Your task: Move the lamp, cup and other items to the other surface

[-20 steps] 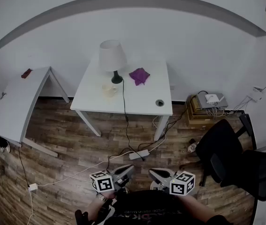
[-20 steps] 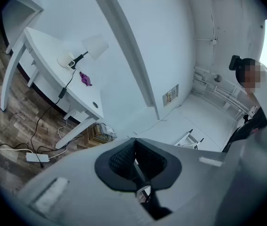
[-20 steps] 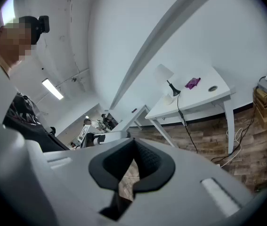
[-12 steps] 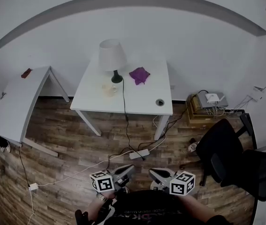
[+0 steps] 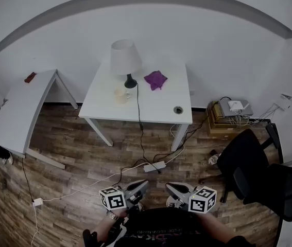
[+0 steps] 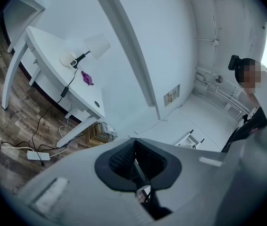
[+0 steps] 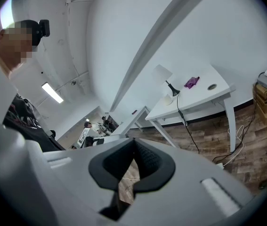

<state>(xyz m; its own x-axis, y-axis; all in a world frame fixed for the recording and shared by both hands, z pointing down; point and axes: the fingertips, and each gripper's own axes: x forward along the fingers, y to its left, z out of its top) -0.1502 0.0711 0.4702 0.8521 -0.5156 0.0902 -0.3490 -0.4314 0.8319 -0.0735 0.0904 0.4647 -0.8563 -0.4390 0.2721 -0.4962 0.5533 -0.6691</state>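
Bare floor (image 5: 73, 148) before the table (image 5: 146, 109); cables (image 5: 141, 138) underfoot; chair (image 5: 243, 158) rightward

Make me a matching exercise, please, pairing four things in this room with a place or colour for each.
Things:
1. lamp
2. cup
3. cloth
4. power strip

Descriptions:
A. on the floor
B. purple, crumpled on the table
C. white above, black below
D. cream, on the table

Pairs: 1-C, 2-D, 3-B, 4-A
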